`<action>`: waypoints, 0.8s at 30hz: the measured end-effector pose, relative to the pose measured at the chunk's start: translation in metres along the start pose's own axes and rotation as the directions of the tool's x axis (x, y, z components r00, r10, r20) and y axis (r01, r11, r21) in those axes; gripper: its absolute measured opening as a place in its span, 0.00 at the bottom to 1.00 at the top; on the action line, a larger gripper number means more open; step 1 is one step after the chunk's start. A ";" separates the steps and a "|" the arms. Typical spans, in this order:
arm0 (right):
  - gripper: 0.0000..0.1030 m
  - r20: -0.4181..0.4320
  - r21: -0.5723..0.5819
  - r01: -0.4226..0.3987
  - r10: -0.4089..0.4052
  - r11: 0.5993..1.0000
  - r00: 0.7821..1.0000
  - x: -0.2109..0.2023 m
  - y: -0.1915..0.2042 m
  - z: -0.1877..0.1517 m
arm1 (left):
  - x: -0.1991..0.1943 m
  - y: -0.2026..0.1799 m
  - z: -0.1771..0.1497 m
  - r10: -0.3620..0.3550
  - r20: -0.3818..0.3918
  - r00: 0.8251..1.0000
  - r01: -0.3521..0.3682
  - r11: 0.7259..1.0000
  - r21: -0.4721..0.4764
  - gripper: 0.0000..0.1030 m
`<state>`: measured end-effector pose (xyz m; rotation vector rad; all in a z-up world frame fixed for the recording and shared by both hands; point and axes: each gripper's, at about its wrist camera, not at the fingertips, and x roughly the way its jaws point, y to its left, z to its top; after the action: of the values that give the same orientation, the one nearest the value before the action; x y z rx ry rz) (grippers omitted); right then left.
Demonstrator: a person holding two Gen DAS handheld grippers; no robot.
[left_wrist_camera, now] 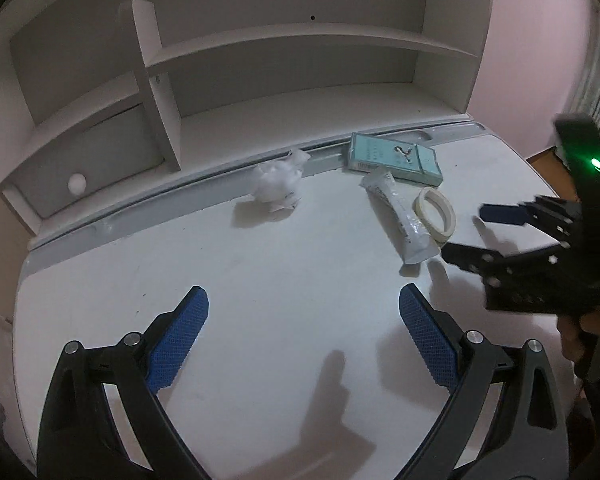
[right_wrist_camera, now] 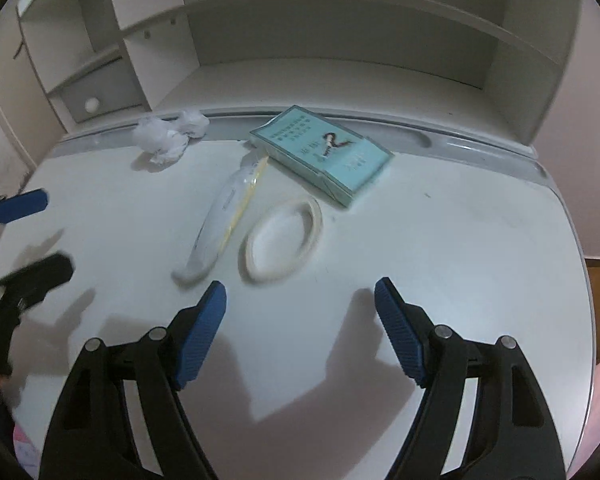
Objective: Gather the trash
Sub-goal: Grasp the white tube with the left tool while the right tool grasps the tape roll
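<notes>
The trash lies toward the far edge of the desk (right_wrist_camera: pixel 480 240): a crumpled tissue (left_wrist_camera: pixel 278 184) far left against the grey groove, a plastic wrapper (right_wrist_camera: pixel 224 224) in the middle running near to far, a ring of tape (right_wrist_camera: pixel 282 238) just right of the wrapper, and a teal box (right_wrist_camera: pixel 322 152) behind them, its near corner close to the ring. My right claw (right_wrist_camera: pixel 300 304) hangs over the near part of the desk, spread wide and holding nothing, the ring and the wrapper's near end just beyond its blue pads (right_wrist_camera: pixel 204 332). My left claw (left_wrist_camera: pixel 304 308) is spread wide too, empty, well short of the tissue. Nothing lies between either claw and the trash. The desk is white, with shadows of my claws on it. Behind it stands a white shelf unit (left_wrist_camera: pixel 300 40) with a small drawer (left_wrist_camera: pixel 96 160) at its left, against a pinkish wall (left_wrist_camera: pixel 540 40).
</notes>
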<state>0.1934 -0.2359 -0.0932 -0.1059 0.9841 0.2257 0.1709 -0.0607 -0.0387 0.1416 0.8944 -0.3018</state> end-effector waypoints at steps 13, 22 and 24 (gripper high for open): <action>0.41 0.036 0.020 0.014 -0.015 1.000 0.999 -0.008 -0.017 0.005 | 0.033 -0.030 0.042 -0.063 0.002 0.998 0.063 0.998 0.008 0.91; 0.41 0.076 0.143 0.039 -0.050 0.989 0.996 -0.054 -0.075 -0.040 | 0.080 -0.072 0.060 -0.002 -0.071 0.997 0.004 1.000 0.026 0.88; 0.41 0.076 0.160 0.043 -0.056 0.986 0.996 -0.061 -0.085 -0.051 | 0.086 -0.077 0.058 0.025 -0.088 0.996 -0.022 0.999 0.030 0.78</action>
<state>0.1399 -0.3365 -0.0719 0.0240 0.9144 0.1048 0.2405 -0.1652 -0.0702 0.1936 0.9754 -0.2886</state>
